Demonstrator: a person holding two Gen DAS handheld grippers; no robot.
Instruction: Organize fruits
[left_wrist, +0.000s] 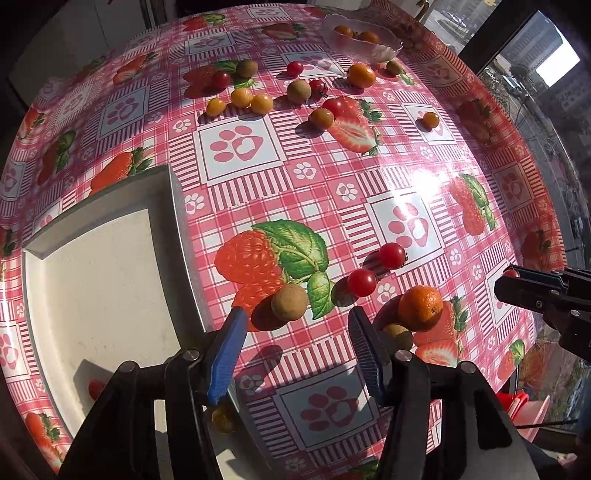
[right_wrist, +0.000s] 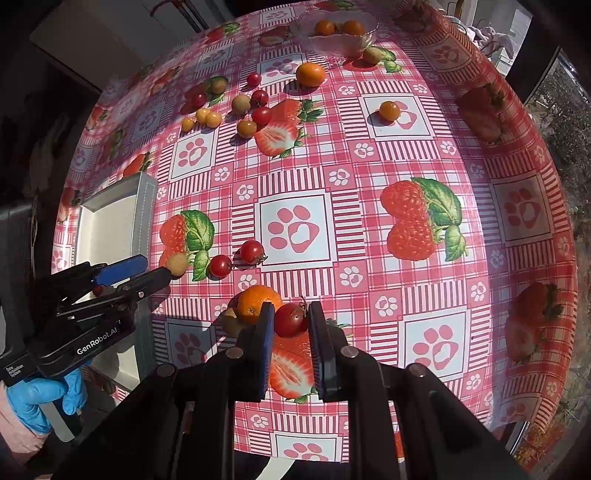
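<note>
My left gripper (left_wrist: 297, 317) is open above the table, just short of a tan longan (left_wrist: 289, 301). My right gripper (right_wrist: 291, 314) is shut on a red cherry tomato (right_wrist: 291, 319); it also shows at the right edge of the left wrist view (left_wrist: 511, 286). An orange tangerine (right_wrist: 257, 302) and a greenish fruit (right_wrist: 232, 322) sit just left of it. Two cherry tomatoes (right_wrist: 252, 251) (right_wrist: 220, 266) lie further out. A grey tray (left_wrist: 103, 288) stands at the left and holds a red fruit (left_wrist: 96, 388). A glass bowl (right_wrist: 338, 40) at the far side holds orange fruits.
Many small red, yellow and tan fruits (left_wrist: 242, 96) are scattered across the far half of the strawberry-print tablecloth. A larger orange fruit (right_wrist: 311, 74) lies near the bowl. A lone yellow fruit (right_wrist: 389, 110) sits to the right. The table edge curves round on the right.
</note>
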